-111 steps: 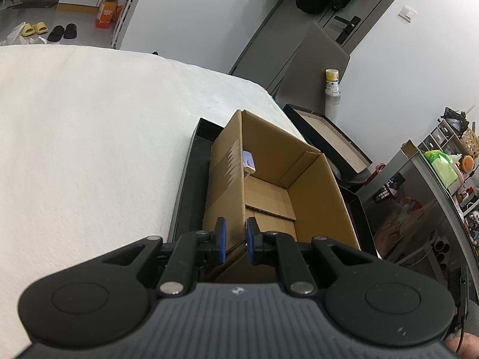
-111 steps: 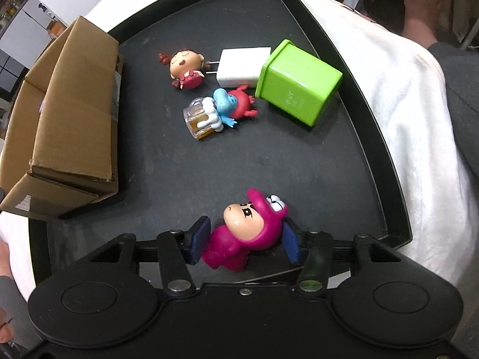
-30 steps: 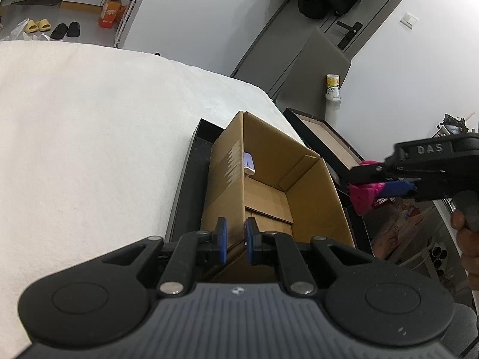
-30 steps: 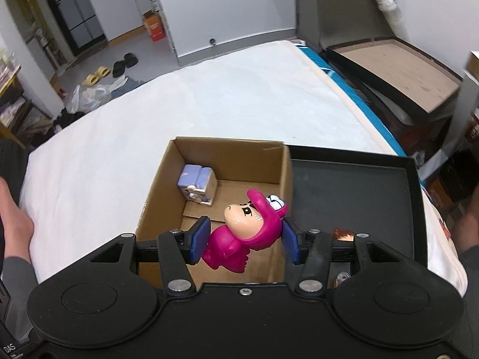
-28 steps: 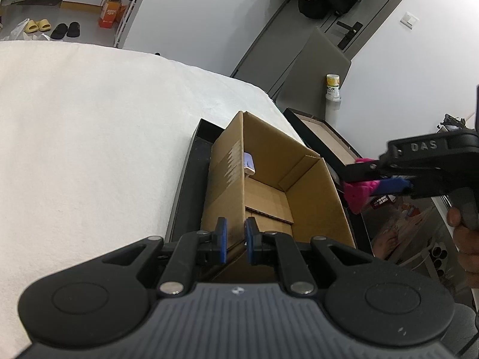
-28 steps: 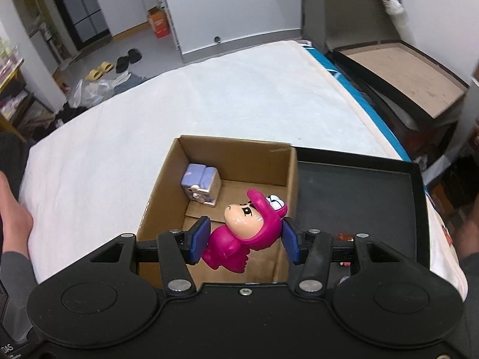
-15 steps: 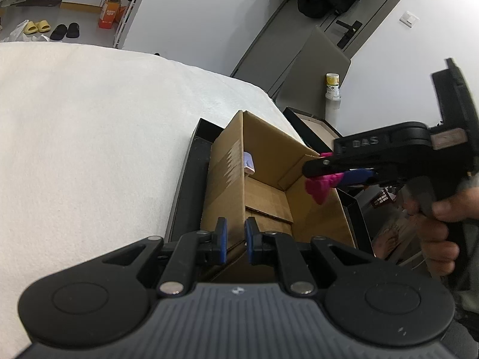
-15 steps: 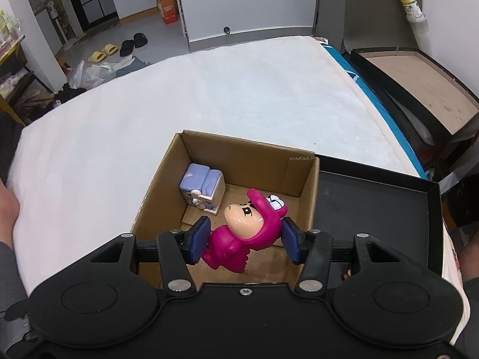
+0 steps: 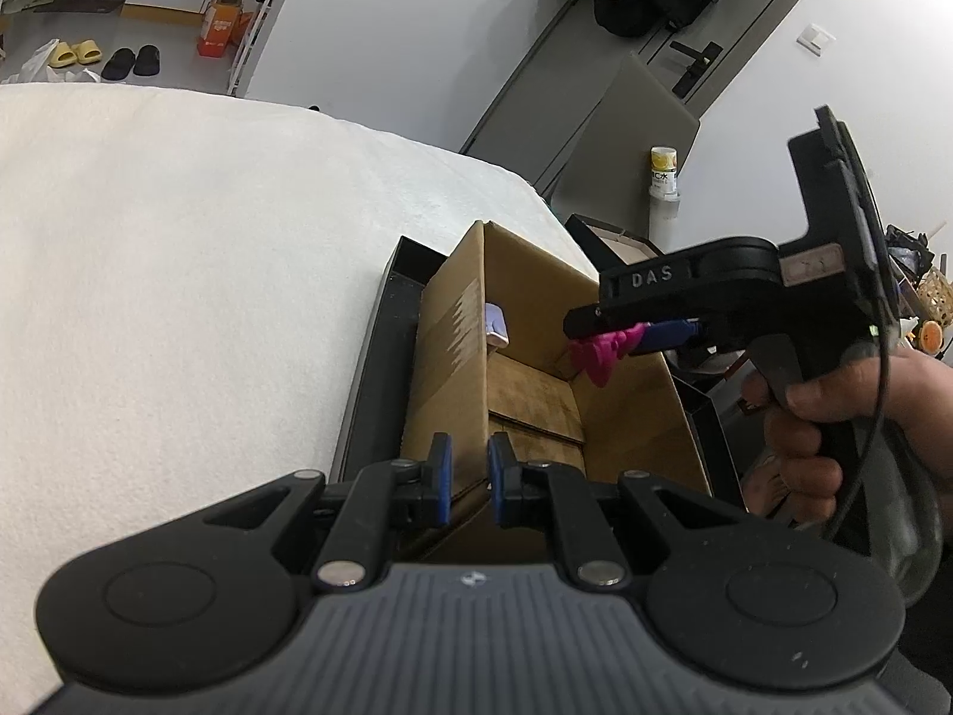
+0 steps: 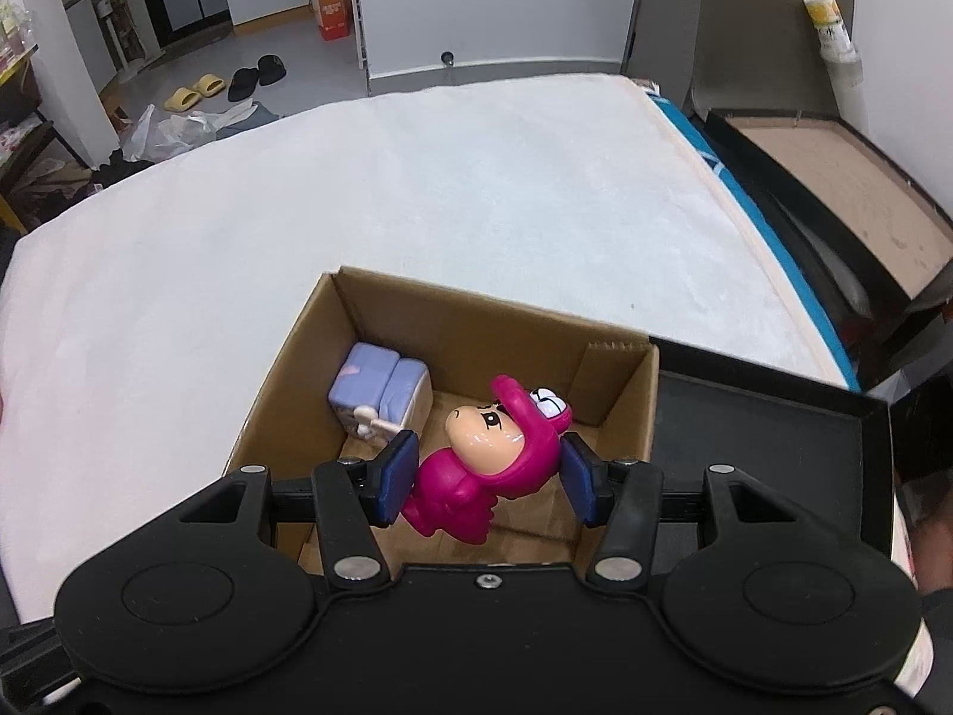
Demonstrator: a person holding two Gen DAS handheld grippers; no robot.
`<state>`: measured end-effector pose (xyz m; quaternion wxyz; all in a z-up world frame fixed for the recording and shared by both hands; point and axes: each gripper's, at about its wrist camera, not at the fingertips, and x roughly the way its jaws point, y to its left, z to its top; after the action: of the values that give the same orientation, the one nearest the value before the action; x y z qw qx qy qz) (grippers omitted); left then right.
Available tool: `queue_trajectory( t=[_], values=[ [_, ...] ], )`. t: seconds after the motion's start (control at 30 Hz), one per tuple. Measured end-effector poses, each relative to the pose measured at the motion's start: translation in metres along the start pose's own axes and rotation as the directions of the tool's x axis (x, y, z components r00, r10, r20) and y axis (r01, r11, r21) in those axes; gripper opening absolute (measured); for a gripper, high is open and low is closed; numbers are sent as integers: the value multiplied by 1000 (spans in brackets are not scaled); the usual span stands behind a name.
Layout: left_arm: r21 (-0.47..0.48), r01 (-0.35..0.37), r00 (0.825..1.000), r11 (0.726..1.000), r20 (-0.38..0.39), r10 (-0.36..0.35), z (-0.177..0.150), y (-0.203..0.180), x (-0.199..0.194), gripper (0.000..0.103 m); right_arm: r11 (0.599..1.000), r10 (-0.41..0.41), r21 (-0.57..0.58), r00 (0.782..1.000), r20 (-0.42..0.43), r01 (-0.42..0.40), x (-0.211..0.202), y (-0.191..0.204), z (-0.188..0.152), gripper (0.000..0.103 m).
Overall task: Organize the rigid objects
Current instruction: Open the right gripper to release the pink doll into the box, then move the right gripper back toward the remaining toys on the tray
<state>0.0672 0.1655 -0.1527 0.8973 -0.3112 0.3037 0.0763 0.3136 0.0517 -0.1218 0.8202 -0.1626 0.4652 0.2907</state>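
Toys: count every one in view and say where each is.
2. The pink figure is clamped in the right gripper above the cardboard box. The lavender toy sits inside the box at its far left corner. The box floor nearest the camera is hidden.

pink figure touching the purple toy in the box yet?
Apart. In the left wrist view the pink figure, clamped in the right gripper, hangs above the cardboard box floor, clear of the purple toy.

Holding the right tool [image 10: 485, 479] tilted steeply downward, pads clamping a pink figurine [image 10: 488, 465]; right hand [image 9: 846, 417] wrapping the grip at 3 o'clock in the left view. Keeping the left tool [image 9: 469, 479] closed, angled downward.
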Motion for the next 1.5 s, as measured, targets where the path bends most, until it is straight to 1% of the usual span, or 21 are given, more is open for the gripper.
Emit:
queue_trajectory(
  t=[0.07,0.17,0.2,0.33,0.4,0.57,0.67,0.77,0.83,0.97,1.07,1.17,1.27,1.5],
  values=[
    [2,-2,1000,1000,0,2,0,0,0,12,1000,-23,-7,1000,9,23,1,2,3,53],
    [8,-6,1000,1000,-1,6,1,-1,0,12,999,-33,-7,999,18,33,-1,3,6,69],
    [8,-7,1000,1000,0,7,1,-2,0,12,999,-36,-7,999,27,36,-4,3,6,71],
    [8,-12,1000,1000,2,12,0,-3,0,12,999,-44,-10,999,25,44,-10,0,7,73],
    [9,-15,1000,1000,3,15,0,-4,0,12,999,-38,-1,999,25,38,-16,-3,6,79],
    [15,-24,1000,1000,2,23,0,-7,0,12,1000,-28,-3,999,40,28,-32,-10,6,81],
    [9,-27,1000,1000,-1,27,1,-8,1,12,1000,-18,17,999,51,17,-46,-17,7,82],
    [12,-32,999,999,0,32,1,-8,1,12,999,-10,32,997,71,7,-62,-25,9,87],
    [15,-37,999,999,1,37,1,-9,1,12,999,-16,30,996,86,13,-71,-30,9,89],
    [25,-46,999,999,2,46,0,-12,2,12,999,-10,43,997,79,7,-83,-42,7,89],
    [27,-49,999,998,3,49,0,-13,2,12,998,-29,52,996,90,25,-93,-53,2,92],
    [26,-50,999,998,3,50,0,-14,2,12,996,-49,76,994,93,42,-100,-66,-5,92],
    [33,-55,998,998,4,55,-1,-16,2,12,994,-49,104,995,83,40,-104,-81,-11,92],
    [47,-65,998,997,9,65,-2,-19,3,12,991,-88,102,995,44,83,-107,-110,-33,94]
  ],
)
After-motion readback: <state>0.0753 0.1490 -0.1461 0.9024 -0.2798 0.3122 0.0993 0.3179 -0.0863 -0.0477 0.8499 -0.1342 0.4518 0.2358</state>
